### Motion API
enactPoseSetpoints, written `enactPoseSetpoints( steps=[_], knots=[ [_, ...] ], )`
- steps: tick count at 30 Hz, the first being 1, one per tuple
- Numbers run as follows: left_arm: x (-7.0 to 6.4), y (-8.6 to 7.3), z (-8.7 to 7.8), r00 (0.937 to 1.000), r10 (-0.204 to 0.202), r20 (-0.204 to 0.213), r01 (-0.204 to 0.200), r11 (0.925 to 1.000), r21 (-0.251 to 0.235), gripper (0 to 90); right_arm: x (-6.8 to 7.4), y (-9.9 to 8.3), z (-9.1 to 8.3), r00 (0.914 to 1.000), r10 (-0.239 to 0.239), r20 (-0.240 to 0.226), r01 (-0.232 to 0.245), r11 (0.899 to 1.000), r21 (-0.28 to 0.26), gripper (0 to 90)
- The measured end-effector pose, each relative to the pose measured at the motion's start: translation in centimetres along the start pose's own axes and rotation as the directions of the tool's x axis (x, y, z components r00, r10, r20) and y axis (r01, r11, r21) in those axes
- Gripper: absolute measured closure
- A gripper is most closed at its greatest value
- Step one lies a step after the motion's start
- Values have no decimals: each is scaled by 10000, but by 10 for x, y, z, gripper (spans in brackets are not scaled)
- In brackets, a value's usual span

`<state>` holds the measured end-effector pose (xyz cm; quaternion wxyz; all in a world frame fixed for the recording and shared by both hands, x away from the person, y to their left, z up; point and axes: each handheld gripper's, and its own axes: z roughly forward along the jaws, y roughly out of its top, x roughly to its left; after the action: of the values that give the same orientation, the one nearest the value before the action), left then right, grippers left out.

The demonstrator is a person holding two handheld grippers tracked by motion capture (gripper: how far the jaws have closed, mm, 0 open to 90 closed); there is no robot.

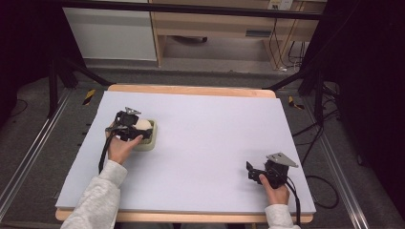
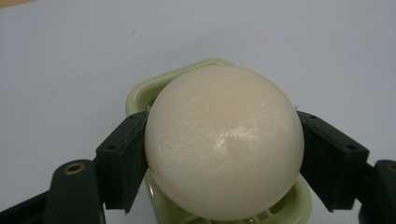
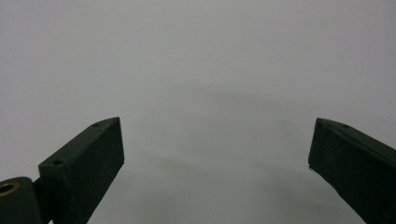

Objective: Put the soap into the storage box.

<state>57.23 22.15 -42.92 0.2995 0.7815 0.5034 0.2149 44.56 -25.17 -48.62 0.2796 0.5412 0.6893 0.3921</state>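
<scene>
A cream-white ball [image 2: 224,142] fills the middle of the left gripper view, with both black jaws pressed against its sides. Beneath it sits a pale green square dish [image 2: 140,95], whose rim shows behind and below the ball. In the high view my left gripper [image 1: 142,130] holds the ball [image 1: 142,124] over the dish [image 1: 149,143] at the table's left. My right gripper [image 1: 250,172] rests near the front right of the table, jaws wide apart [image 3: 217,149] over bare grey surface, nothing between them.
The grey mat [image 1: 205,138] covers a wooden table [image 1: 191,89]. Black frame legs and cables [image 1: 310,138] stand off the table's right side. A light wooden cabinet [image 1: 215,28] stands beyond the far edge.
</scene>
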Motion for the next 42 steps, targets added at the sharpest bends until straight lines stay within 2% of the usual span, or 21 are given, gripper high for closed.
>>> enactPoseSetpoints(
  steps=[25,34,42],
  knots=[
    [0,-7,11,10000,12,-58,-10,9995,327,235,0,0,0,10000,-16,-23,16,10000,2,39],
    [-2,-9,13,9999,26,-143,-22,9996,284,235,0,0,0,10000,-53,-18,53,10000,3,38],
    [-4,-10,14,9993,244,-297,-235,9992,310,231,0,0,0,10000,-73,-10,73,10000,1,38]
  ],
)
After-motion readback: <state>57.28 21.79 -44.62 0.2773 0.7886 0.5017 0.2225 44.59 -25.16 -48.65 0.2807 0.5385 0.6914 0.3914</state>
